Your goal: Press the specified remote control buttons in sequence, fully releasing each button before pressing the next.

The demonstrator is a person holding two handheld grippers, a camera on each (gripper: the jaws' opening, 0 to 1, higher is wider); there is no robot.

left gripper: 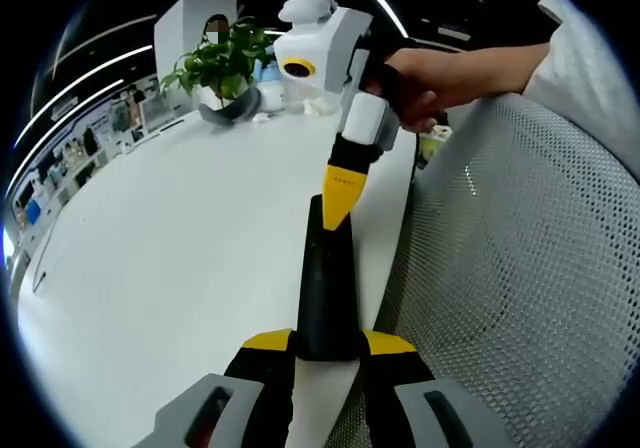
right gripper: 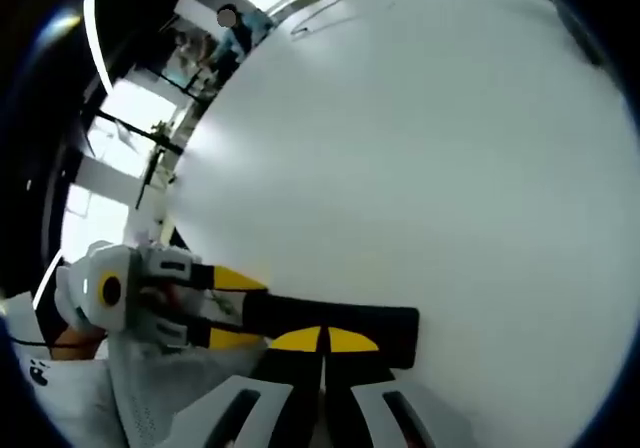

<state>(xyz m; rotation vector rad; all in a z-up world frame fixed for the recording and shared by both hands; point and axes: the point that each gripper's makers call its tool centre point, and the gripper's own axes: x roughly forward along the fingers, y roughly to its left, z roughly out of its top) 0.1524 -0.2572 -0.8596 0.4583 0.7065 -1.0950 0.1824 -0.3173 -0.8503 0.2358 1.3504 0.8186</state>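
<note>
A long black remote control (left gripper: 326,278) lies along the white table's right edge. My left gripper (left gripper: 328,344) is shut on its near end, one yellow jaw on each side. My right gripper (left gripper: 340,200), held by a hand (left gripper: 430,78), comes down from above with its yellow jaws together, the tip resting on the remote's far end. In the right gripper view the right gripper (right gripper: 323,340) is shut, its joined tips on the top face of the remote (right gripper: 340,320). The left gripper (right gripper: 232,308) clamps the remote from the left.
The white table (left gripper: 170,258) spreads wide to the left. A potted green plant (left gripper: 225,66) stands at its far end. A grey mesh chair back (left gripper: 520,278) rises close on the right of the remote, by the table edge.
</note>
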